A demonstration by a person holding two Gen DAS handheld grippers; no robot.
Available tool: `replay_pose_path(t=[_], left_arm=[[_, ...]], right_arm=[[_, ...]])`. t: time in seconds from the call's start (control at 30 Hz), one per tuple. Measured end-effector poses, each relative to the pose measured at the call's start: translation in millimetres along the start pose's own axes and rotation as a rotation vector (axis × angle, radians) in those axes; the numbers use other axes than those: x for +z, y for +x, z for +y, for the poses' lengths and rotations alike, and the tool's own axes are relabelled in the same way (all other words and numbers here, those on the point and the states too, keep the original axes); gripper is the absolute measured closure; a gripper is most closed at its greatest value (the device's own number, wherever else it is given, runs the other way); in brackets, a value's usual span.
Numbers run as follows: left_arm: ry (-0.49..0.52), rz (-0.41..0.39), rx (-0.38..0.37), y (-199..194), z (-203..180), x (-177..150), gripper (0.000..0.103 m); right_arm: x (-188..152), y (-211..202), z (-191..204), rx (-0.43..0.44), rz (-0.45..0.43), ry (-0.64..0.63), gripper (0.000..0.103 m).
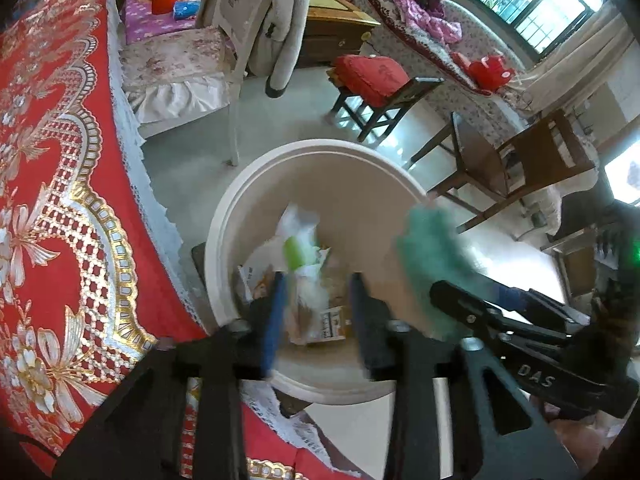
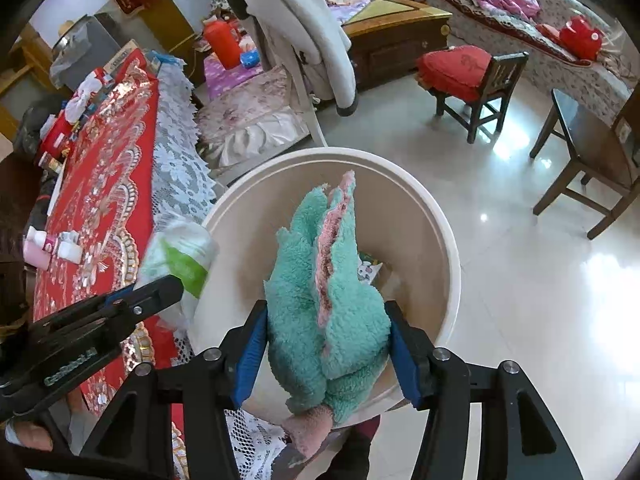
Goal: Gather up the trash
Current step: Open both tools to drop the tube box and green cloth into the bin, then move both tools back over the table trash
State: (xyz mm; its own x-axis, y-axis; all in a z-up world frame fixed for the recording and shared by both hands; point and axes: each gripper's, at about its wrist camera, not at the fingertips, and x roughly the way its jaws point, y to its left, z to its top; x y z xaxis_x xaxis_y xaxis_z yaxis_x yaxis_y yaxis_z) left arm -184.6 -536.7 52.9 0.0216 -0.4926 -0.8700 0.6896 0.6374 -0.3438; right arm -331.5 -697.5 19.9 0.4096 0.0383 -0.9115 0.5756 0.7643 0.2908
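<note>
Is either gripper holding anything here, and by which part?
The right gripper holds a teal cloth by its lower bunched part, over the bin. The left gripper holds nothing; a white-and-green wrapper is blurred beyond its open jaws.

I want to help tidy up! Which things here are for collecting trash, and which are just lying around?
For the job:
cream bin
green-and-white wrapper
teal fluffy cloth, held over the bin

Just lying about:
red flask
white coat
red cushion
red tablecloth
</note>
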Motion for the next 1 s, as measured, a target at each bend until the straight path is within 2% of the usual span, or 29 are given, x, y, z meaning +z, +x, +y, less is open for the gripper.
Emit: replay_pose_path(t=[0.03,0.07,0.1,0.5,0.73,1.0], left_arm=[[-0.001,-0.004,-0.008,-0.6,0.5,-0.5,0.054],[-0.004,-0.010,-0.014,-2.2,1.2,-0.2,0.054],[-0.003,-0.013,-0.013,-3.4,1.6,0.0,0.053],[-0.034,-0.051,0.059,-27.1,19.4,-7.7,0.053],[-0.075,-0.093,0.122,-50.5,45.1,-15.9,0.053],[-0.167,-0.130,0.187,-82.9,93.5,-31.6,0.053]], right_arm=[[0.3,0.2,-1.0,-0.005,-0.001,0.003,0.043],[0.8,0.1,-1.4,-0.006,-0.003,0.006,0.036],[1.0,-0.7,-2.2,-0.006,-0.008,0.011,0.035],[4.0,1.0,13.6,0.013,0.006,-0.011,0.034],[8.0,2.9,46.6,0.031,0.001,-0.079,0.034],[13.0,12.6,100.3,0.072,0.010,-0.181,0.034]])
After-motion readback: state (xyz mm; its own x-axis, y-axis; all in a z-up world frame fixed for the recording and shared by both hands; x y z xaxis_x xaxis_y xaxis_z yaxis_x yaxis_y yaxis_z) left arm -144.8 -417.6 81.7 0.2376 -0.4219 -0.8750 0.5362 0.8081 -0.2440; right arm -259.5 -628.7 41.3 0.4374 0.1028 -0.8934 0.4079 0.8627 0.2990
